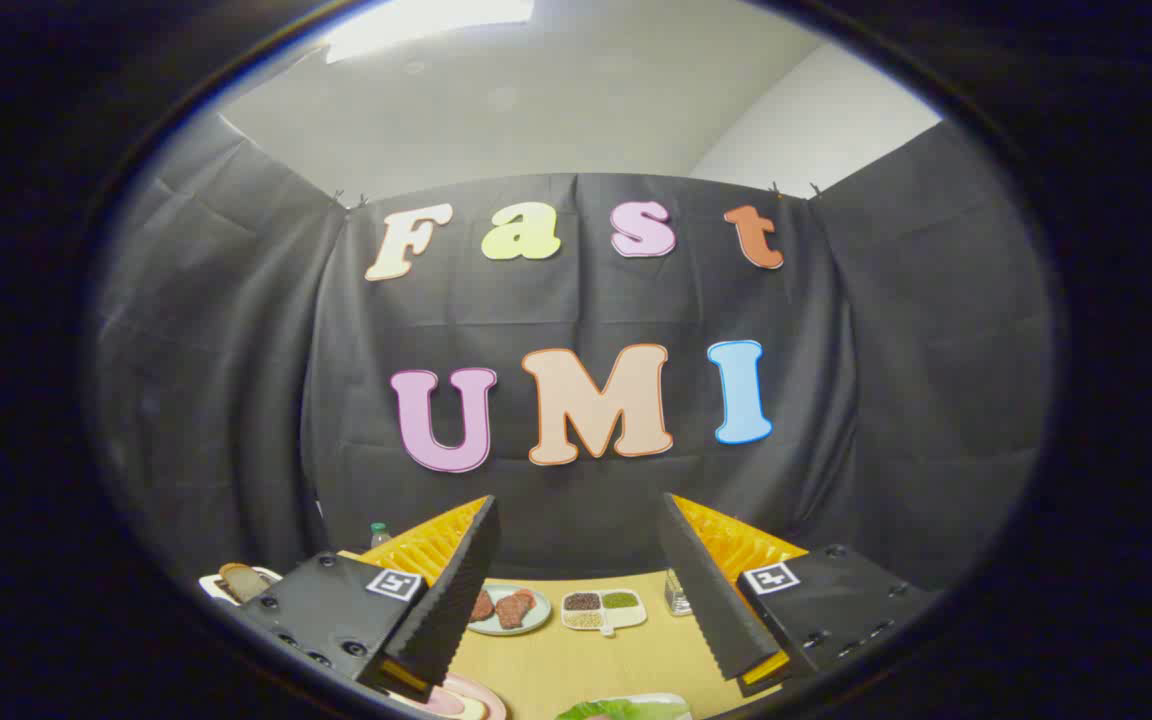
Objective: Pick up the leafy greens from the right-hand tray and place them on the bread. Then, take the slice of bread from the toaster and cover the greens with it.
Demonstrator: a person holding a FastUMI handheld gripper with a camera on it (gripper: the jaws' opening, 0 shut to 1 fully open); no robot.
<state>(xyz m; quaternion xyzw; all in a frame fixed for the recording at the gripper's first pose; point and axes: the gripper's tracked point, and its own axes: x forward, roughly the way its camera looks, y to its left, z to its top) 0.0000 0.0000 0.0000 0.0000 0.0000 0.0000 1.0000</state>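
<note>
Above the pale wooden table point(576, 665) hangs the gripper point(576, 585), with its two fingers spread wide apart and nothing held between them. Past the fingers and between them, on the table, sits a small white tray with three little pockets point(604, 609); one pocket holds dark brown bits, one holds green bits, and one holds pale bits. Left of that small tray, right beside the left finger, rests a round pale green plate with reddish-brown meat pieces point(508, 609) on it. Right of the small tray, near the right finger, stands a small clear glass jar point(677, 594). Closer to the camera than the small tray, between the two fingers, lie the leafy greens point(616, 710) on a white tray point(674, 702). Also low down, next to the left finger, peeks a round pink plate with something pale on it point(461, 700). Far left of the small tray, behind the left finger, a brown slice of bread point(244, 581) stands up in a white toaster point(216, 590). A small bottle with a green cap point(380, 535) stands behind the left finger too.
</note>
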